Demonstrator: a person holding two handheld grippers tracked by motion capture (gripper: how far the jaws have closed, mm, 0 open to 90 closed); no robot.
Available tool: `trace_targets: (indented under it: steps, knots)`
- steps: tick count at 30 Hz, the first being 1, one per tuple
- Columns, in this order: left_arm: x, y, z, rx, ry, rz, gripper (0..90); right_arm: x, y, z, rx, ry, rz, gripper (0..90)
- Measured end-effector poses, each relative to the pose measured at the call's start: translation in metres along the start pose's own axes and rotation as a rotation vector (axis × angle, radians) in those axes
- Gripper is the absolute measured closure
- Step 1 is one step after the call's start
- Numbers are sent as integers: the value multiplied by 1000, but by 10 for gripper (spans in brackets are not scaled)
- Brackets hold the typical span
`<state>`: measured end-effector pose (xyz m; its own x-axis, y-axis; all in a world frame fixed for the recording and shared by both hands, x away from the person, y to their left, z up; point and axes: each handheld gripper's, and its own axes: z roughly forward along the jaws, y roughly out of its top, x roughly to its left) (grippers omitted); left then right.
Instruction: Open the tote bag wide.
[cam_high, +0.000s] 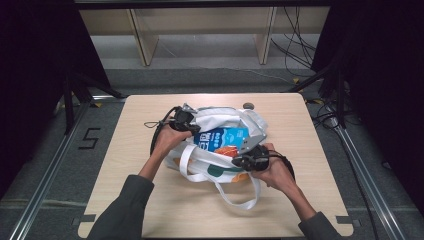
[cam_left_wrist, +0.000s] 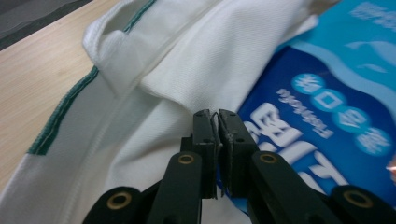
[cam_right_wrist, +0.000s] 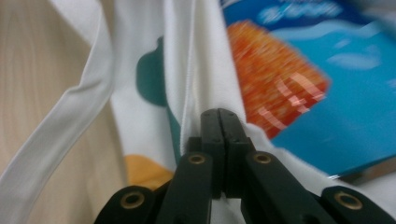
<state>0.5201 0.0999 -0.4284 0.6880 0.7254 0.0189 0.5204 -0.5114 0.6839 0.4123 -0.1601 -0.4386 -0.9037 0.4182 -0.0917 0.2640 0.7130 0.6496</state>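
So the white tote bag (cam_high: 220, 150) lies mid-desk (cam_high: 150, 210) with a blue packet (cam_high: 222, 139) poking out of its mouth. Left tool (cam_high: 192, 127) sits at about 10 o'clock from the packet and right tool (cam_high: 244, 161) at about 4 o'clock, so they're on opposite edges of the opening. Both are closed down tight on the bag's fabric: in the left gripper view the jaws pinch a thin edge of white cloth (cam_left_wrist: 205, 79), and the right one (cam_right_wrist: 219, 116) looks clamped on the rim by the teal print.

The packet's long axis runs roughly 10 to 4, right between the tools, and I'd say neither hand is clearly nearer. Spreading the mouth looks like the next move.

Packet has white characters in blue circles, too blurry for me to read; no brand I can make out.
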Motion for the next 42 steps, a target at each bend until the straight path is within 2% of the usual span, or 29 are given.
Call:
trace_targets:
  steps: [1,2,3,4,6,10,11,14,15,17,18,19,20,22,23,24,25,26,28,29,30,31,33,34,35,36,38,39,42]
  knots:
    - [0,0,0,0,0,0,860,3,-3,3,21,14,-7,900]
    - [0,2,4,15,26,10,870,7,-5,4,35,20,-2,900]
    - [1,3,8,42,49,27,875,7,-5,5,45,21,-33,900]
    - [2,4,15,66,66,25,877,12,-6,5,59,17,-6,900]
    - [3,5,16,71,70,16,888,14,-5,5,68,26,-40,900]
    - [2,2,11,59,73,25,885,14,-6,5,62,26,-55,900]
    - [-1,0,4,50,56,36,868,12,-5,2,39,16,-32,900]
    - [-5,-5,-4,35,43,59,856,10,-3,-4,8,-5,-21,900]
    - [-10,-11,-10,17,1,62,854,7,0,-10,-23,-26,-10,900]
    - [-14,-16,-15,25,-52,73,849,2,2,-17,-69,-81,21,900]
    - [-17,-20,-16,33,-82,81,847,-3,3,-19,-82,-107,15,900]
    - [-19,-24,-18,53,-91,101,846,-8,3,-20,-96,-117,11,900]
    - [-22,-28,-20,66,-95,114,845,-12,2,-22,-101,-129,37,900]
    - [-22,-32,-22,69,-97,125,851,-15,0,-22,-106,-145,55,900]
    - [-21,-35,-25,75,-104,118,851,-17,-2,-21,-91,-154,55,900]
    - [-19,-38,-30,84,-111,121,852,-16,-6,-19,-50,-134,77,900]
    - [-19,-38,-30,84,-111,121,852,-16,-6,-19,-50,-134,77,900]
    - [-19,-39,-31,89,-108,123,852,-14,-8,-16,-11,-113,56,900]
    - [-19,-41,-35,145,-83,159,849,-11,-10,-16,6,-96,62,900]
    - [-20,-44,-34,155,-38,178,848,-9,-12,-14,28,-83,70,900]
    - [-18,-45,-35,164,-49,188,848,-9,-12,-14,28,-83,70,900]
    - [-18,-47,-35,144,-48,174,849,-9,-11,-14,30,-84,70,900]
    - [-19,-47,-37,101,-29,159,832,-8,-9,-15,24,-99,31,900]
    - [-19,-45,-41,67,-42,153,830,-8,-9,-16,12,-105,53,900]
    - [-19,-45,-44,46,-34,151,828,-10,-9,-18,-9,-115,52,900]
    - [-19,-45,-44,46,-34,151,830,-10,-9,-18,-9,-115,52,900]
    - [-15,-44,-48,6,-39,116,829,-13,-10,-24,-66,-132,82,900]
    - [-13,-44,-50,0,-41,104,824,-15,-10,-26,-96,-141,79,885]
    - [-6,-47,-52,-28,-43,57,793,-18,-11,-30,-105,-146,92,857]
